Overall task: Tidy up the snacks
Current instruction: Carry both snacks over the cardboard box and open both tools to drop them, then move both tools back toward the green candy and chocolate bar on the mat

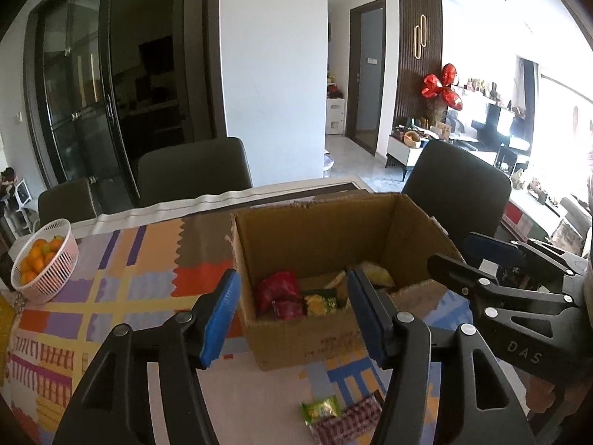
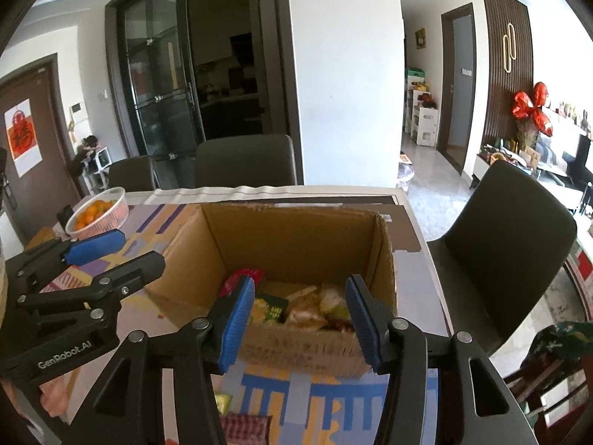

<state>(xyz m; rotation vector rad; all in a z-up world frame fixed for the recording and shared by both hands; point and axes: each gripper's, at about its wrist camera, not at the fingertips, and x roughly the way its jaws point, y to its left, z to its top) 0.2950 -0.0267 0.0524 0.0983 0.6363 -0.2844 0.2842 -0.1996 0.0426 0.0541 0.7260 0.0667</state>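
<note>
An open cardboard box [image 1: 315,237] stands on the patterned tablecloth. Inside lie red packets [image 1: 278,289], a green-yellow packet [image 1: 322,302] and pale yellow snacks [image 2: 318,307]. My left gripper [image 1: 292,296] hovers at the box's near left corner, open, with nothing between its blue pads. My right gripper [image 2: 300,296] hovers over the box's near wall [image 2: 296,348], also open and empty. On the cloth in front of the box lie a small green packet [image 1: 320,409] and a red checked packet [image 1: 348,421].
A white basket of oranges [image 1: 44,263] sits at the table's far left. Dark chairs stand behind the table [image 1: 192,170] and at its right end [image 2: 507,244]. Flattened cardboard [image 2: 404,226] lies beyond the box.
</note>
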